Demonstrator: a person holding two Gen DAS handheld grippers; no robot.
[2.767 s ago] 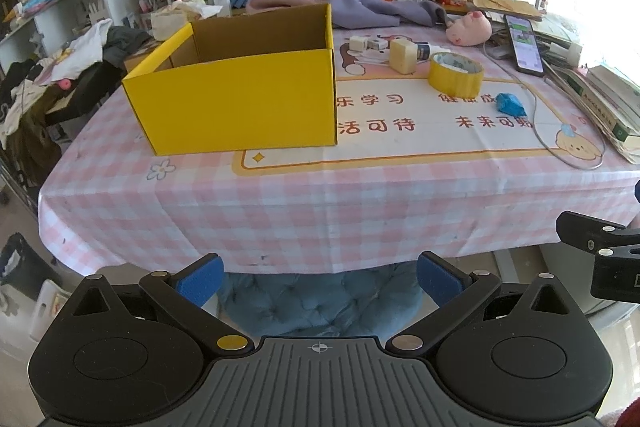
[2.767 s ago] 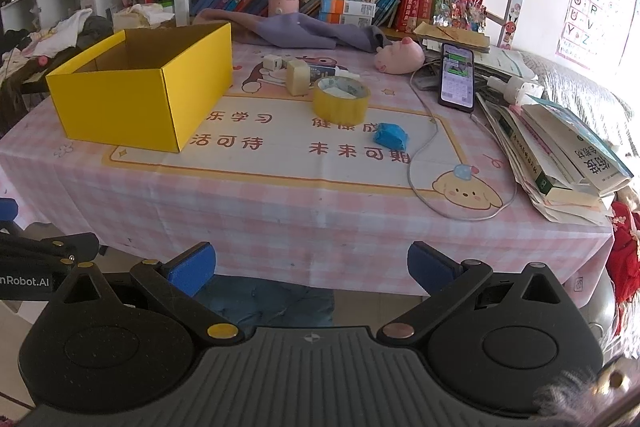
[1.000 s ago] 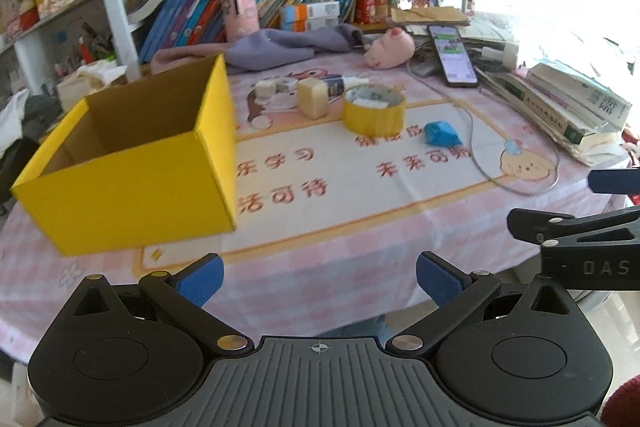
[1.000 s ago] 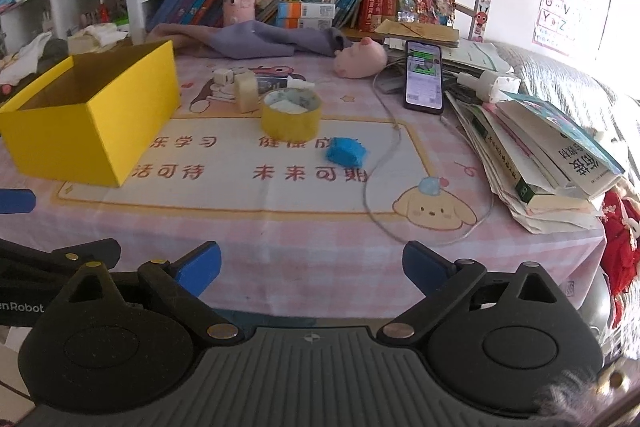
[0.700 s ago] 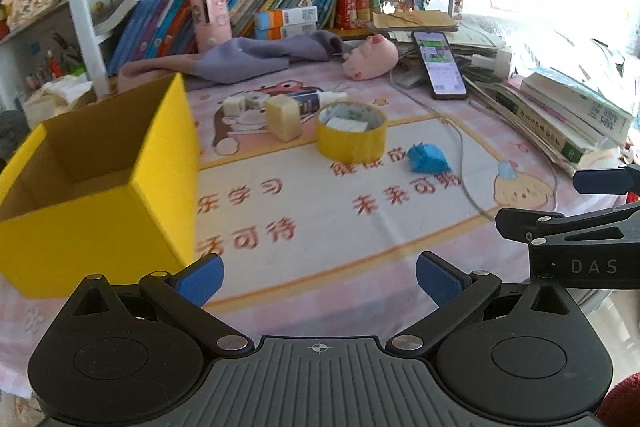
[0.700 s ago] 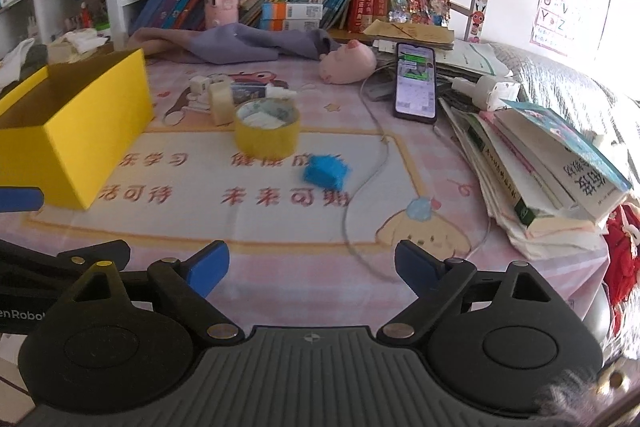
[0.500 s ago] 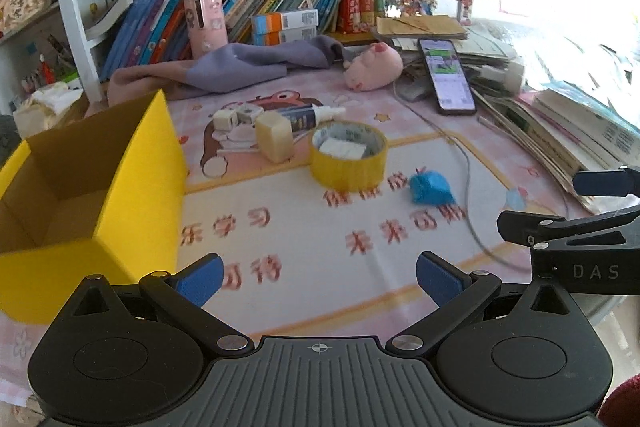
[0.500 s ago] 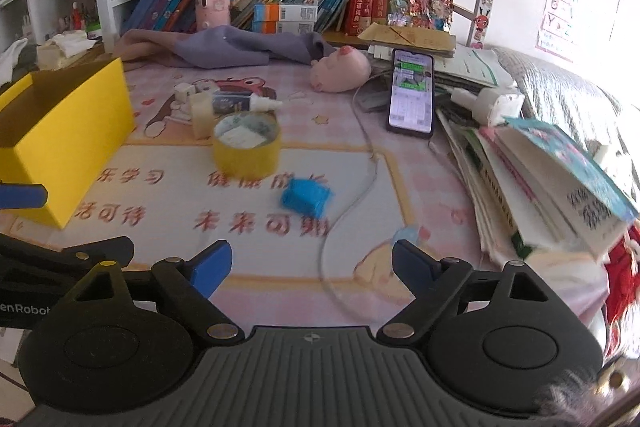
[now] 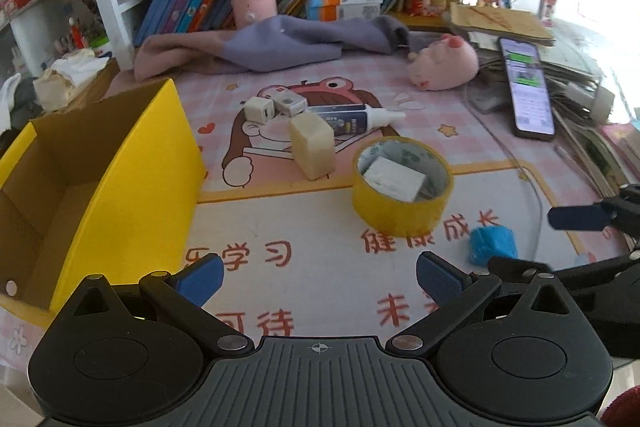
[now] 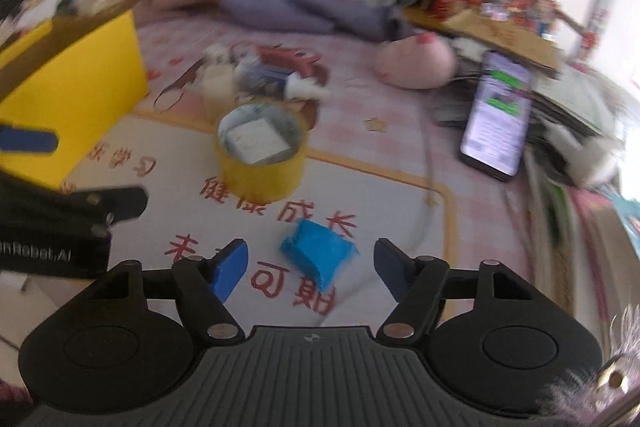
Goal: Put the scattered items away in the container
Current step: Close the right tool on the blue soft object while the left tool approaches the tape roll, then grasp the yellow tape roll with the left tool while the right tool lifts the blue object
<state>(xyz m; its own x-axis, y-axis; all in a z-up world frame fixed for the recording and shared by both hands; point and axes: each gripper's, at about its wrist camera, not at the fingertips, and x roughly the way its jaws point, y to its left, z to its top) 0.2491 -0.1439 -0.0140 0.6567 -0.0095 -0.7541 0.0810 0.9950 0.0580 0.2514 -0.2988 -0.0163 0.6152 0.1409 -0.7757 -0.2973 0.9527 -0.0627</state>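
Blue crumpled lump, probably a wad of wrapper or soft plastic, sits on the desk's printed mat toward its front edge, between your right gripper's fingertips but with a gap on both sides. The jaws have just been closing; they now stand about half open, pads not touching it, nothing held. Expect it to be very light and squashy, so it will deform and not slip much; take it across its middle bulk, not the thin folded edge nearest you. The right wrist view is blurred, so the exact shape is hard to tell.

Your left gripper is wide open and empty, low over the mat's front. The yellow tape roll stands just behind the blue lump, with a small white box inside its core. Further back lie a cream block, two small white cubes and a glue bottle. The yellow cardboard box sits open at the desk's left edge, well apart from the lump, apparently empty, so likely nothing is tidied yet.
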